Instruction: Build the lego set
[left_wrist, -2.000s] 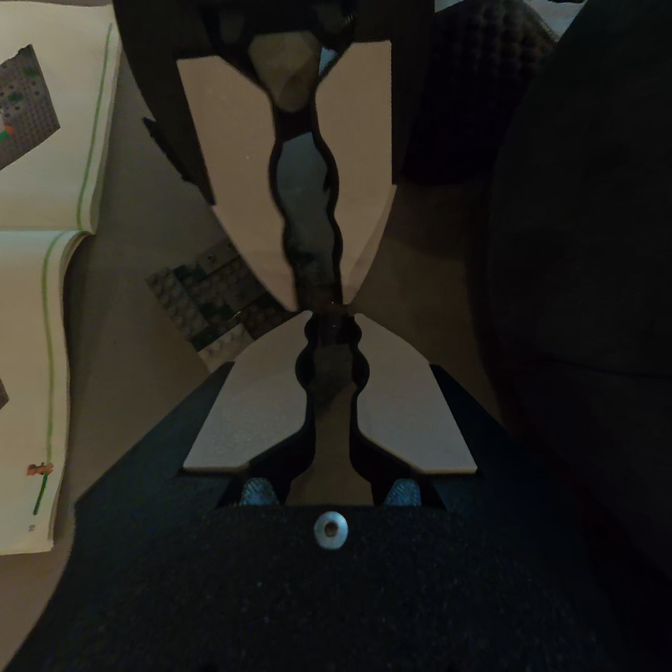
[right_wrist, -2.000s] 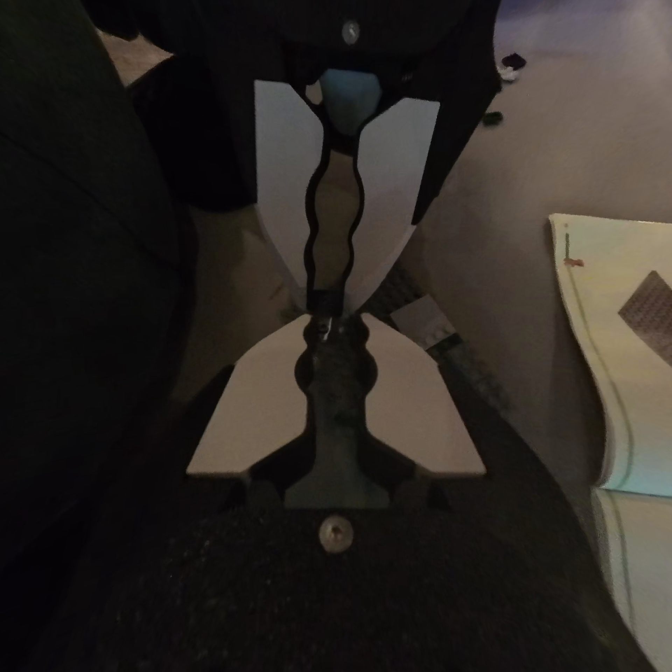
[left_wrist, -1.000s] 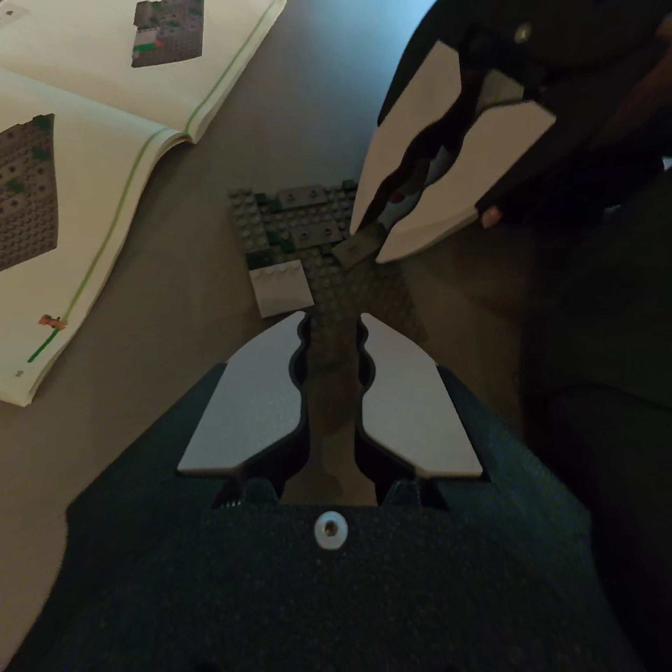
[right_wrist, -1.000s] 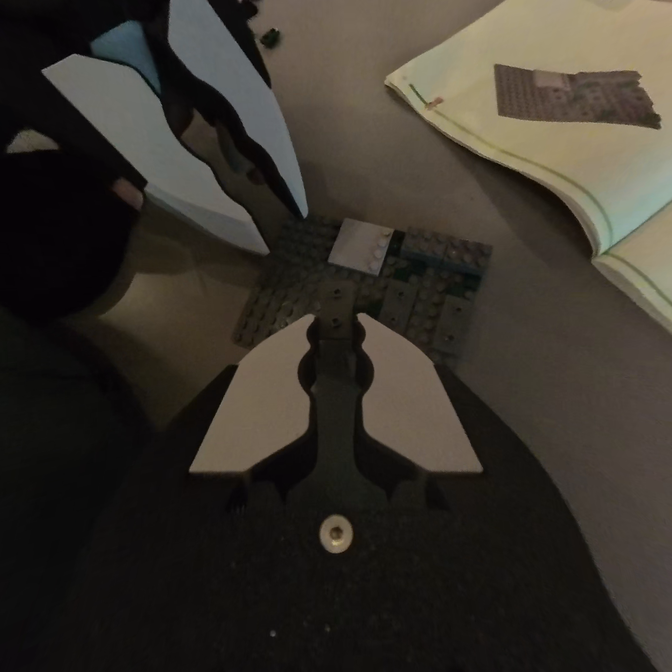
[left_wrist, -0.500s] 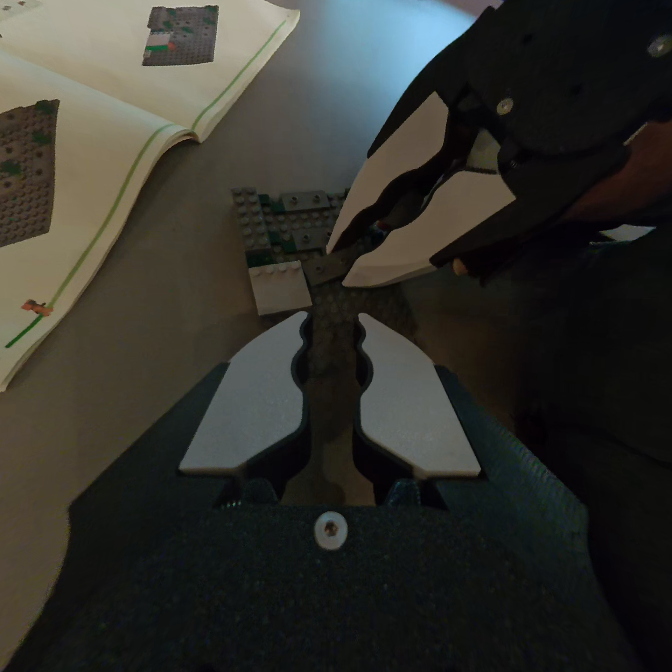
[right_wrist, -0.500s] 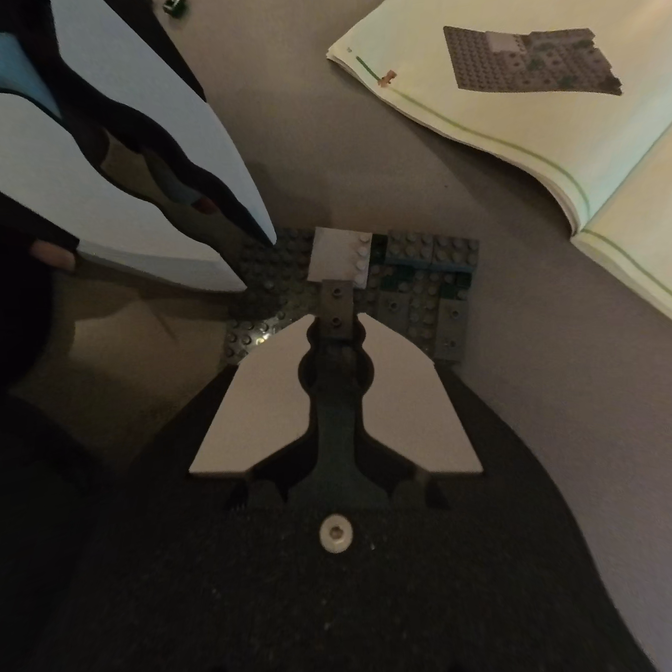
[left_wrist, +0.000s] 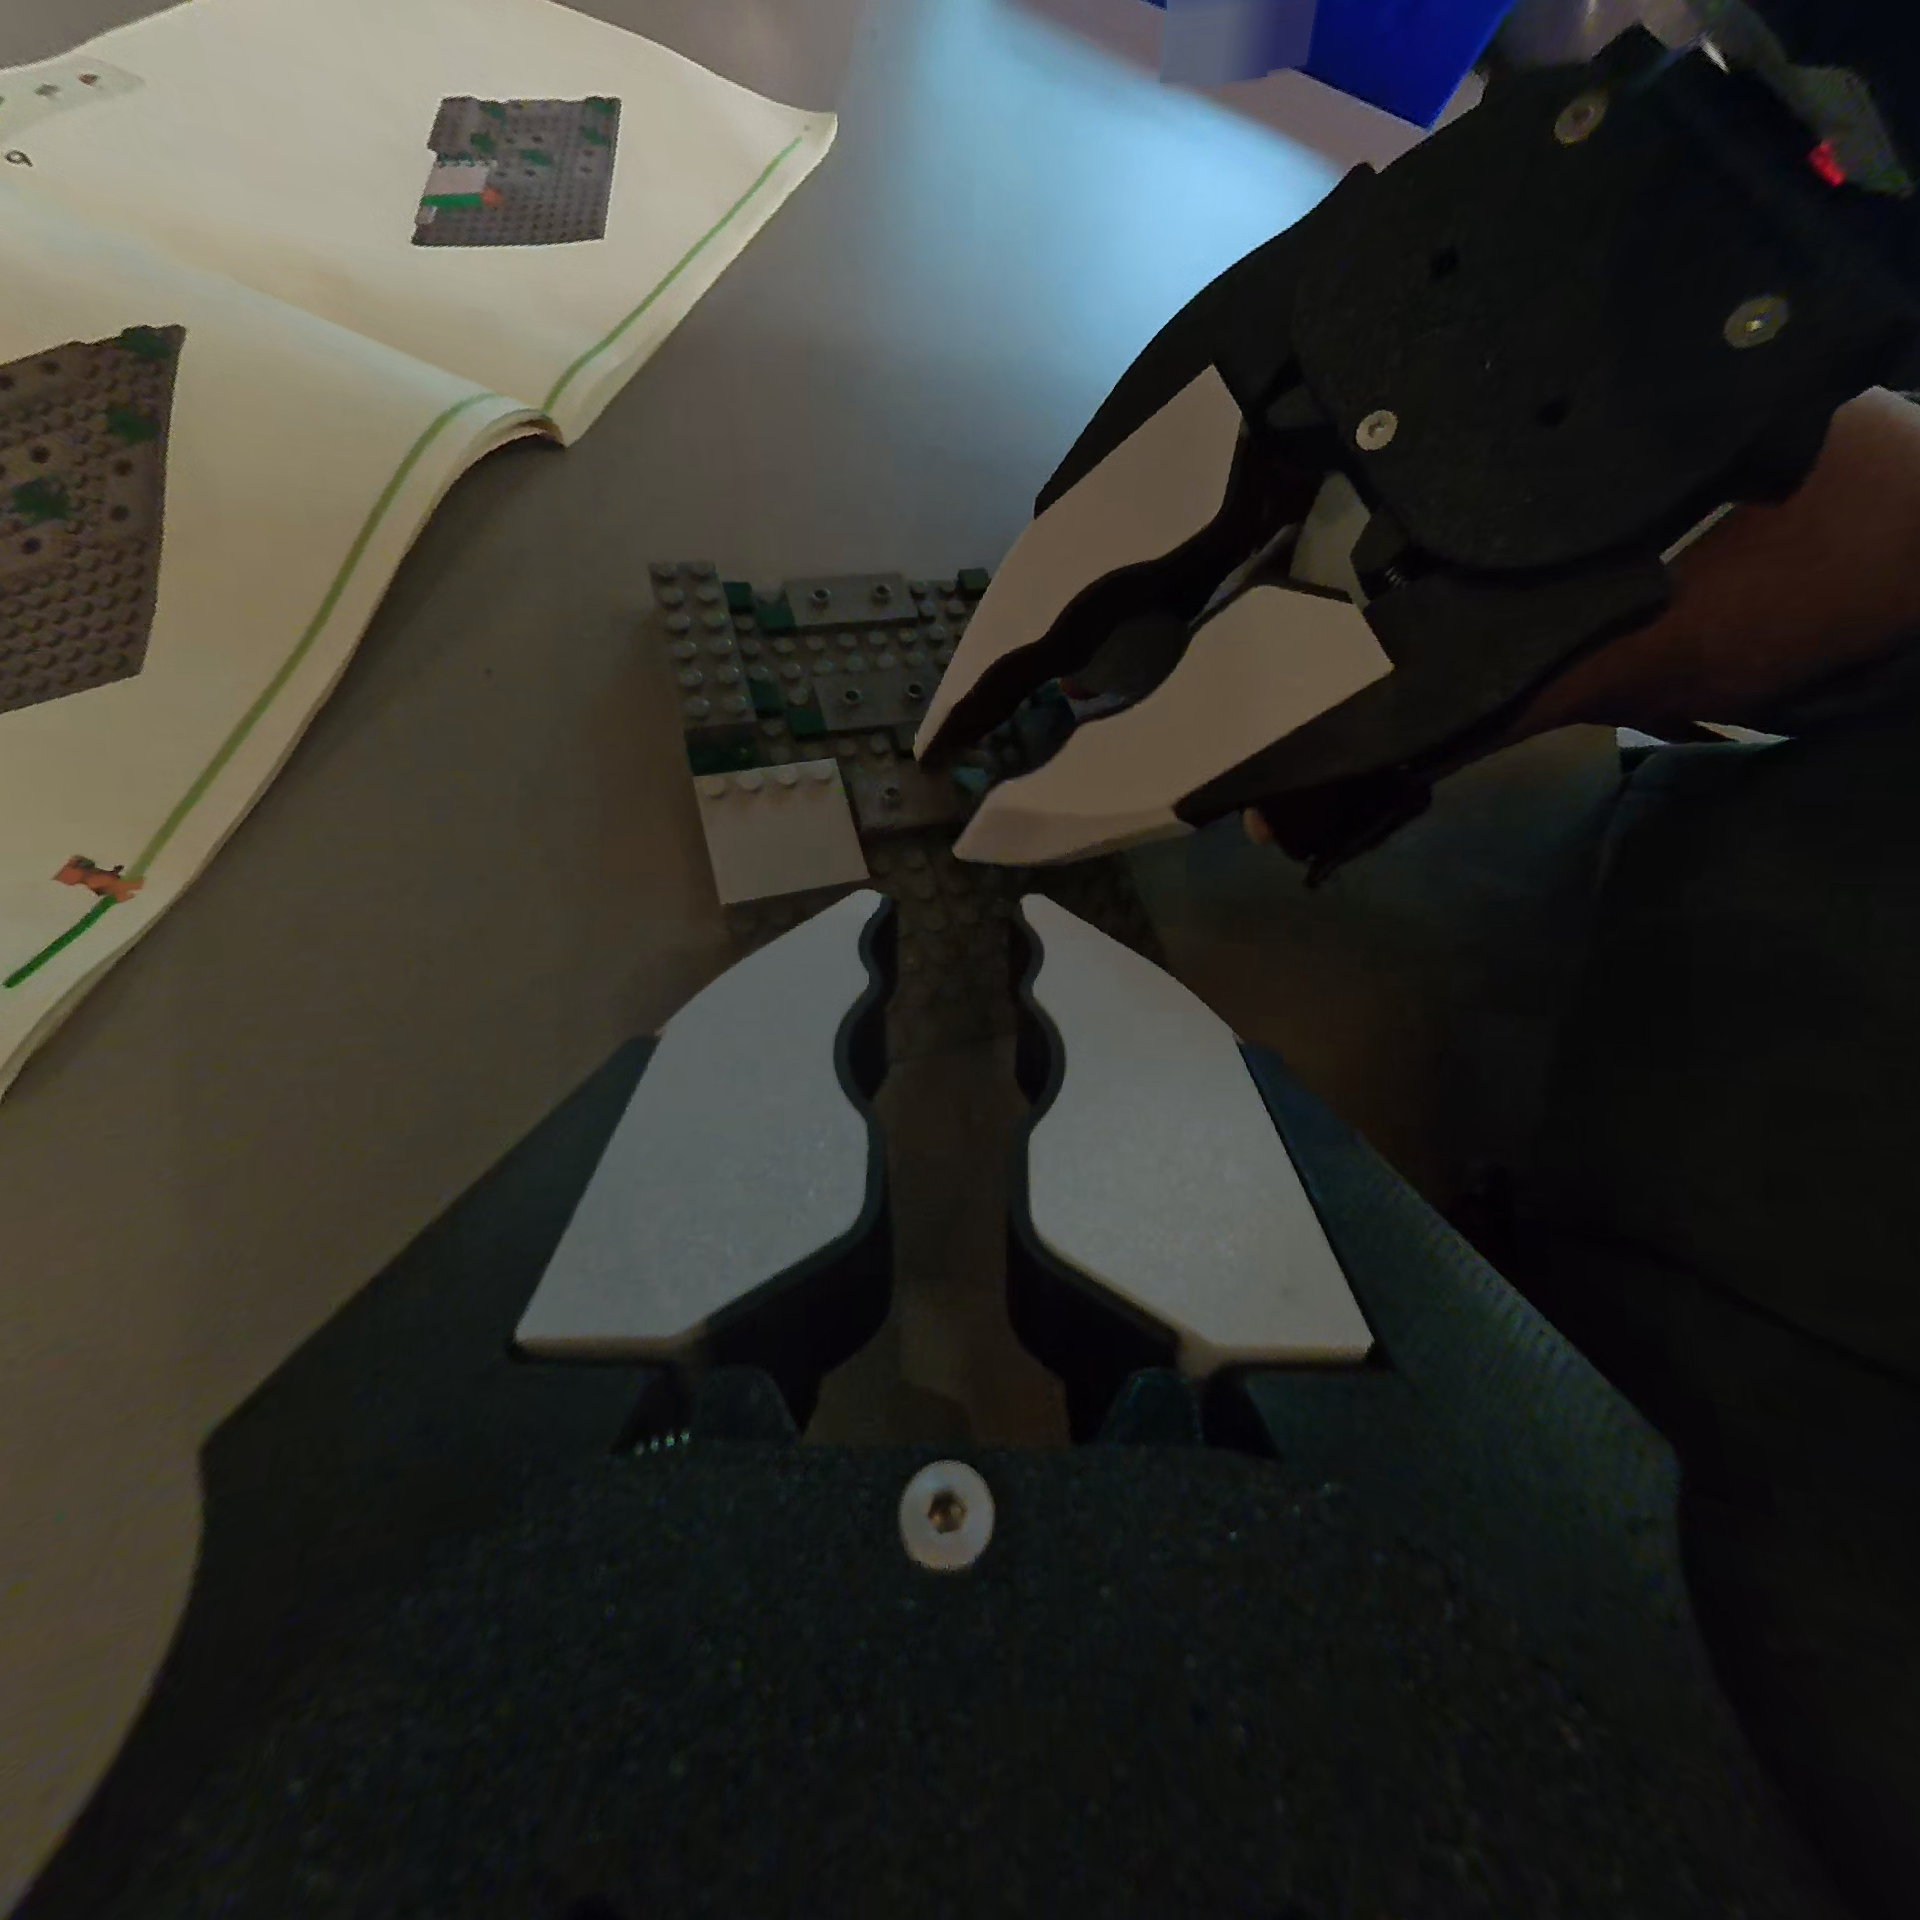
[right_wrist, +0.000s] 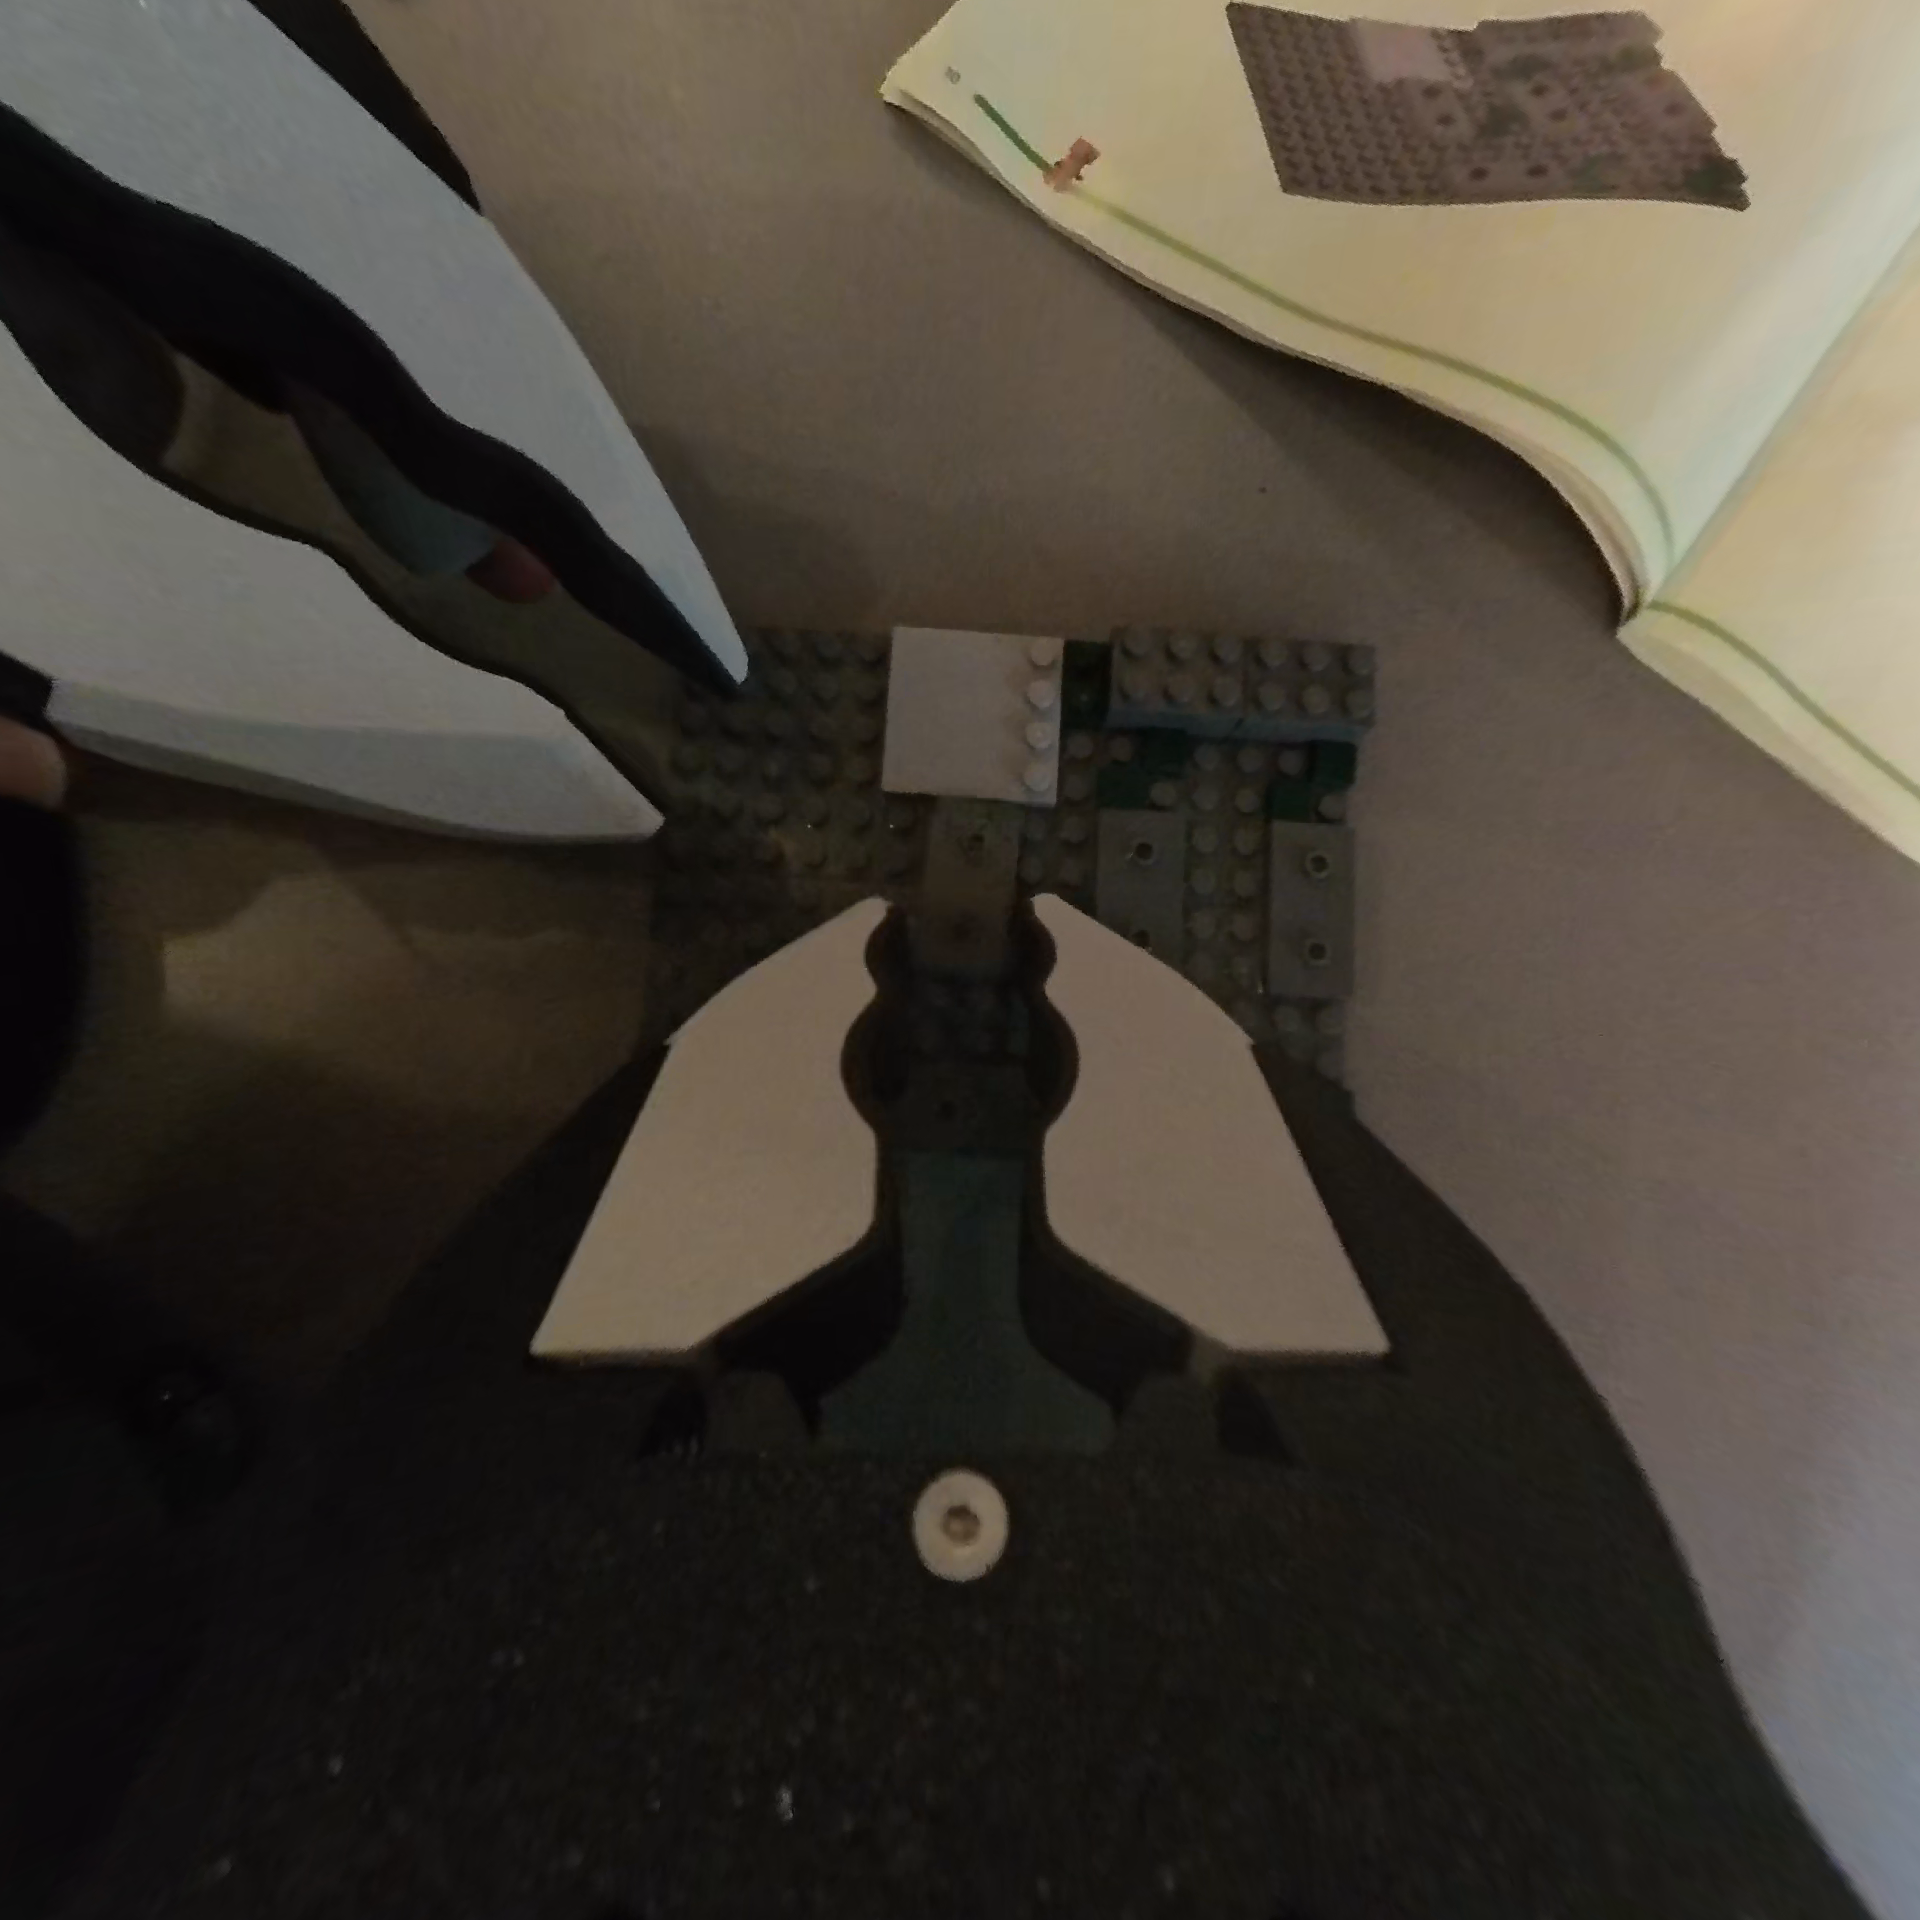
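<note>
right wrist view | right claw (right_wrist: 958, 914) grasping grey plate (right_wrist: 968, 883) on baseplate (right_wrist: 790, 769) | left claw (left_wrist: 948, 914) released

A plain grey-brown table (left_wrist: 436, 1039) carries everything, matte and dim, with a pale bluish sheen toward 12 o'clock in the left wrist view. Two things lie directly on it. At the centre sits a dark grey studded baseplate (left_wrist: 940, 925) — flat on the surface, partly covered with grey, dark green and white pieces. In the left wrist view an open instruction booklet (left_wrist: 260, 436) lies at 10 o'clock from the baseplate, well apart from it, its pages showing build pictures and a green line. In the right wrist view the same booklet (right_wrist: 1558, 312) lies toward 2 o'clock — pages bowed at the spine.
</note>
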